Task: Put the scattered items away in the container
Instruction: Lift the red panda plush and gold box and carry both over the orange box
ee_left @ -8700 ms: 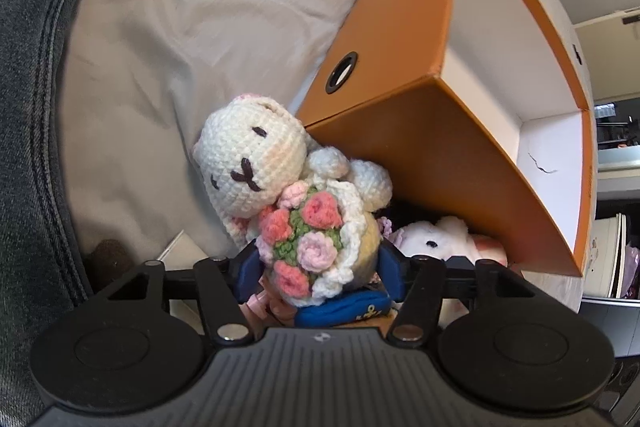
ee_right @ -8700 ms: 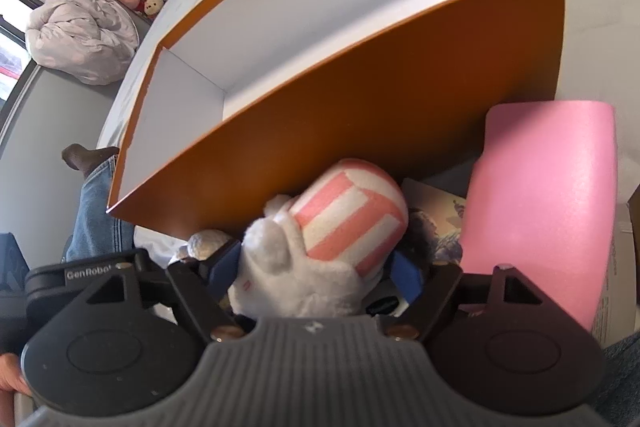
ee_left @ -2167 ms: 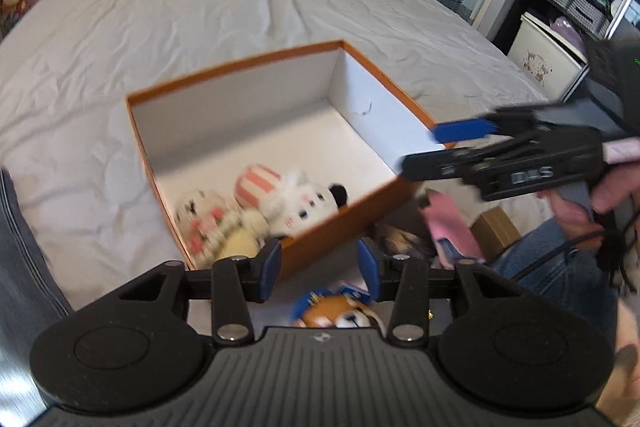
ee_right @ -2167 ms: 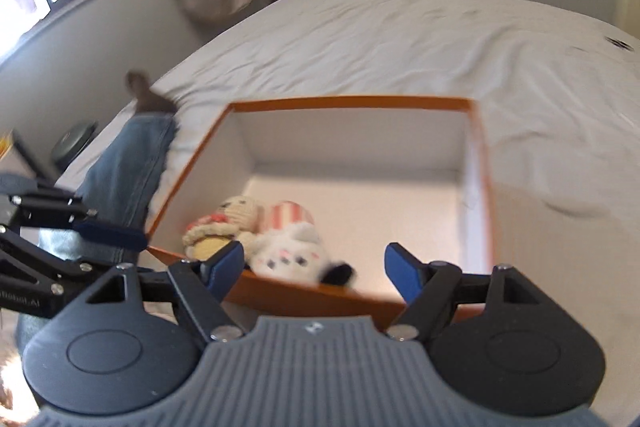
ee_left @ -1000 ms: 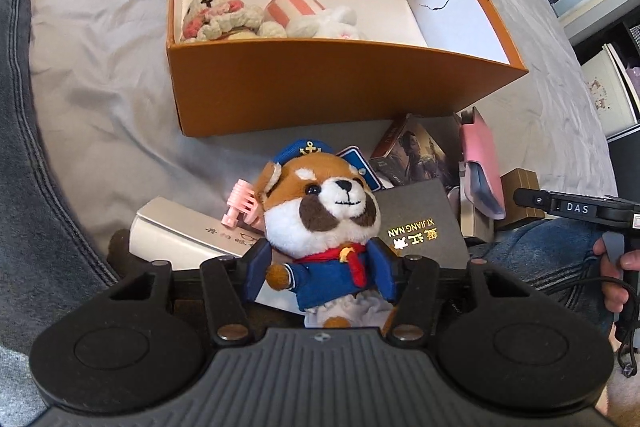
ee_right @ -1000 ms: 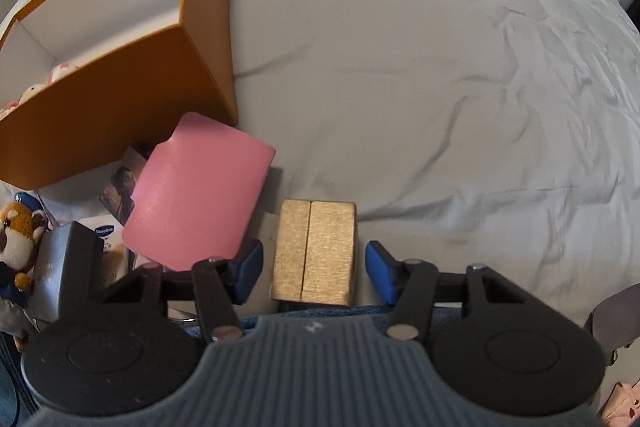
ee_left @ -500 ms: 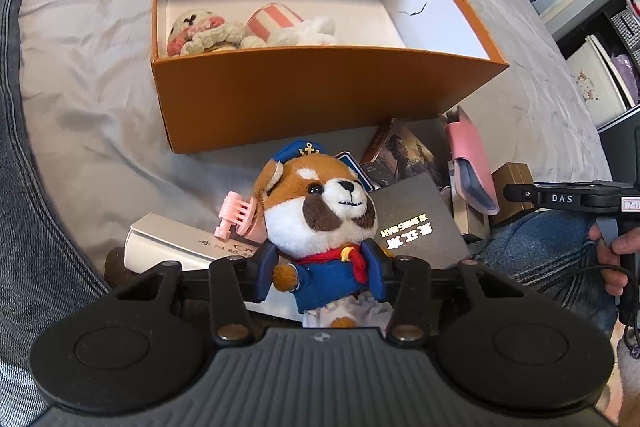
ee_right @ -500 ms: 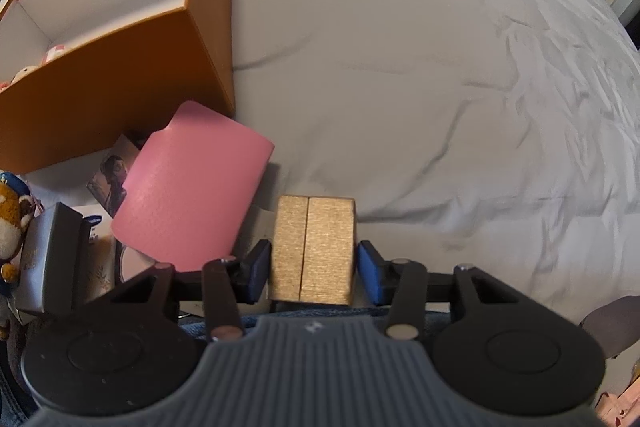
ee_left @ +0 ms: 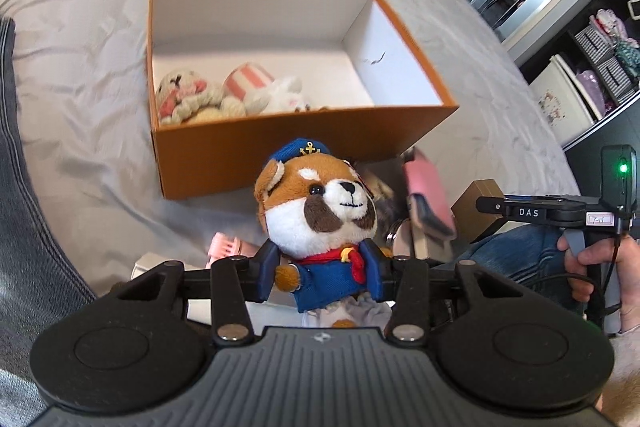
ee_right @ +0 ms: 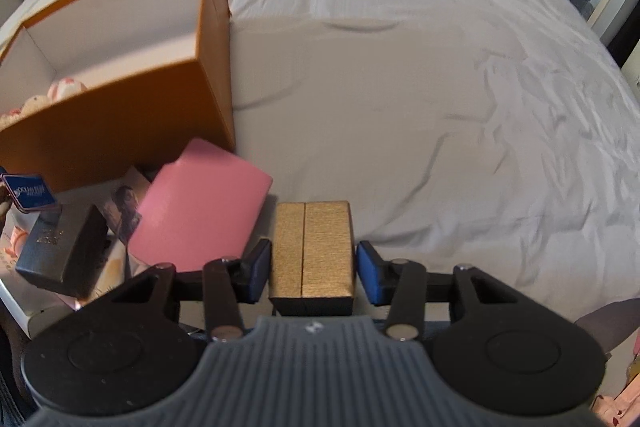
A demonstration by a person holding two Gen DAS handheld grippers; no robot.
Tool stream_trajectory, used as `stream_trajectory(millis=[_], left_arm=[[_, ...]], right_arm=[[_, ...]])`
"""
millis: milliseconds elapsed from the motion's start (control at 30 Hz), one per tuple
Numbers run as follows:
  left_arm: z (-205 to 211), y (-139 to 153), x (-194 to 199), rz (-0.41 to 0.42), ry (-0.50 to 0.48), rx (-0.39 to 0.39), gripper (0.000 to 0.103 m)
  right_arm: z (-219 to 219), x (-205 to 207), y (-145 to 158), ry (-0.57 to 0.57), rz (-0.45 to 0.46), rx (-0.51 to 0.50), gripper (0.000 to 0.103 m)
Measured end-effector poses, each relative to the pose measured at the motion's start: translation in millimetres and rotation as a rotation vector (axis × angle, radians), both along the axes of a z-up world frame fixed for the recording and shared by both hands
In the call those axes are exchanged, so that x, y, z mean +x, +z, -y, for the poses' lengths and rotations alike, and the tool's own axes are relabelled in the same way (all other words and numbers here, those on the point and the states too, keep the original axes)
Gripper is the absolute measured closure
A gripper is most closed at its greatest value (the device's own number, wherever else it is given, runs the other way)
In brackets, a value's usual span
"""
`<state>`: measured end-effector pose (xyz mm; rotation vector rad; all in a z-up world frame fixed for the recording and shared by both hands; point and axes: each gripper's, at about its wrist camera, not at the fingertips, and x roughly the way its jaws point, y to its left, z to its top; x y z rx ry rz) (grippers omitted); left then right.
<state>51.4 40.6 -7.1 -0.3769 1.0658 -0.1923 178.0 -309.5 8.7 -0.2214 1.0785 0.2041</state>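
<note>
Between the left claw (ee_left: 322, 277) pads, the sailor plush (ee_left: 320, 223) is sitting pinched, upright, facing the camera. The right claw (ee_right: 313, 269) is gripping the gold box (ee_right: 311, 255), lengthwise away, beside the pink case (ee_right: 198, 205) and orange box (ee_right: 120, 119).

Bed (ee_right: 440, 67), wrinkled grey sheet; orange box (ee_left: 280, 143) on it, pink pouch (ee_right: 200, 203) and black box (ee_right: 60, 247) beside.

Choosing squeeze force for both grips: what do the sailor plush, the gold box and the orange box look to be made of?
Sailor plush: soft pile fabric, with a woven-looking blue jacket; fuzzy surface, probably squashy.
Gold box: rigid, likely card wrapped in brushed metallic paper; fine grain, crisp edges, centre seam.
Orange box: stiff matte cardboard, white inside; thin straight walls.
</note>
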Motion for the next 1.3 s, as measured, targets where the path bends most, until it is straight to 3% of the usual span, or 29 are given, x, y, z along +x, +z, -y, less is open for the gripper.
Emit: stream_trajectory(millis=[333, 767, 1033, 1300], left_arm=[[2.1, 32.8, 7.8, 0.1, -0.036, -0.023, 0.053], [9.2, 88.9, 41.0, 0.294, -0.044, -0.048, 0.053], [8.5, 91.6, 68.7, 0.331, -0.02, -0.068, 0.053], [-2.7, 67.4, 109.7, 0.294, 0.003, -0.108, 0.053]], right_arm=[[-12.4, -8.5, 60.6, 0.041, 0.135, 0.12, 0.054], [-56.5, -1.4, 121.2, 0.156, 0.275, 0.275, 0.054], [-76.0, 15.5, 130.6, 0.156, 0.331, 0.298, 0.054], [-87.4, 39.3, 113.2, 0.14, 0.271, 0.323, 0.054]])
